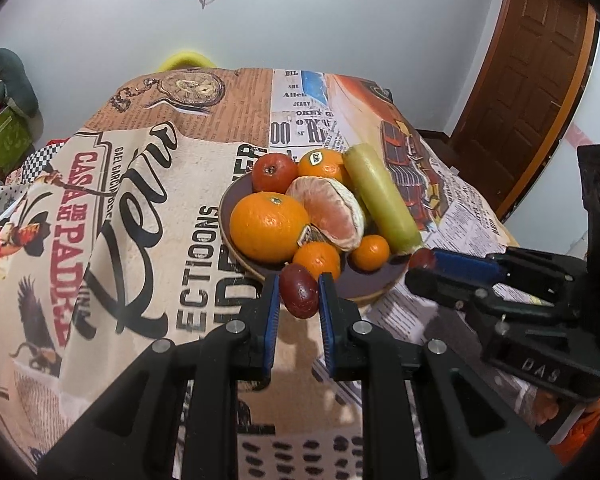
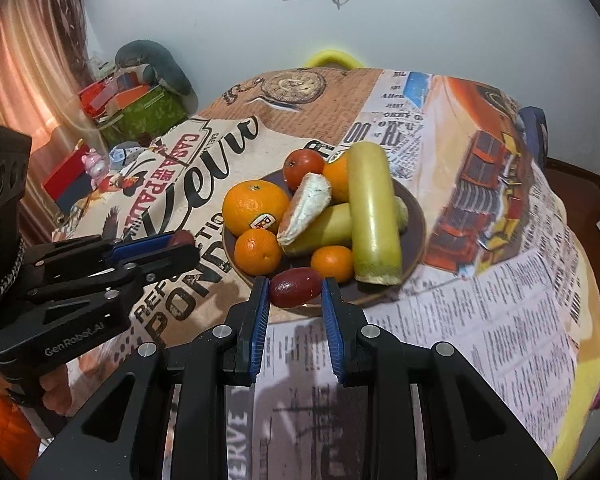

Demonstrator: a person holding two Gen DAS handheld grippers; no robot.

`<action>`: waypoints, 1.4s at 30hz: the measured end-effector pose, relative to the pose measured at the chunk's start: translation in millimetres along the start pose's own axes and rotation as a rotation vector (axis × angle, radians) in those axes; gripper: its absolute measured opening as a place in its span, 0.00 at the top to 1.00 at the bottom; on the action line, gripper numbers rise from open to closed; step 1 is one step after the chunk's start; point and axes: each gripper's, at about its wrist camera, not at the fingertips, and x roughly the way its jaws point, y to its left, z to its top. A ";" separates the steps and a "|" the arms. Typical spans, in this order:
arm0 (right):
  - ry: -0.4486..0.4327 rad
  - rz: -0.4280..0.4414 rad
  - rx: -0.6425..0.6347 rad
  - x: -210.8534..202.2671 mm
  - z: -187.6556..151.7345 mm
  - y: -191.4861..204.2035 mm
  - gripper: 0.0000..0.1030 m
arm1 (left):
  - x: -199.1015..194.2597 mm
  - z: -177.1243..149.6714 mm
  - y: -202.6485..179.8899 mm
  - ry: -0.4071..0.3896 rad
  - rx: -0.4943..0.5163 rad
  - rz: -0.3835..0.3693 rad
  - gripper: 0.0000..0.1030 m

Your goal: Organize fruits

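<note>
A dark brown plate on the table holds several oranges, a red fruit, a peeled citrus half and a green-yellow cylinder fruit. My left gripper is shut on a dark red oval fruit near the plate's front rim; it also shows in the right wrist view. My right gripper is shut on another dark red oval fruit just above the plate's front edge; it also shows in the left wrist view.
The table is covered by a printed newspaper-style cloth. Boxes and a grey cushion sit left of the table. A wooden door stands at the right. A yellow chair back is behind the table.
</note>
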 end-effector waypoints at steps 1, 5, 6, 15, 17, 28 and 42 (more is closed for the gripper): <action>0.003 0.002 -0.003 2.5 0.5 0.6 0.76 | 4.0 1.8 1.4 0.003 -0.001 -0.001 0.82; 0.023 0.007 -0.018 17.1 3.7 4.4 0.76 | 18.4 7.5 7.1 0.016 -0.016 -0.005 0.82; 0.027 0.009 -0.022 19.8 4.4 5.1 0.76 | 21.7 8.3 9.0 0.021 -0.022 -0.008 0.82; 0.068 -0.006 -0.073 40.0 8.1 8.4 0.76 | 35.6 9.6 15.4 0.042 -0.040 -0.019 0.82; 0.073 -0.007 -0.075 42.7 7.8 8.5 0.76 | 36.0 9.8 16.2 0.042 -0.045 -0.021 0.82; 0.096 -0.006 -0.070 50.2 5.4 8.2 0.70 | 37.4 11.4 22.2 0.059 -0.077 -0.018 0.73; -0.036 -0.026 -0.041 -17.4 16.0 9.4 0.70 | -53.0 18.8 13.0 -0.116 -0.066 0.016 0.73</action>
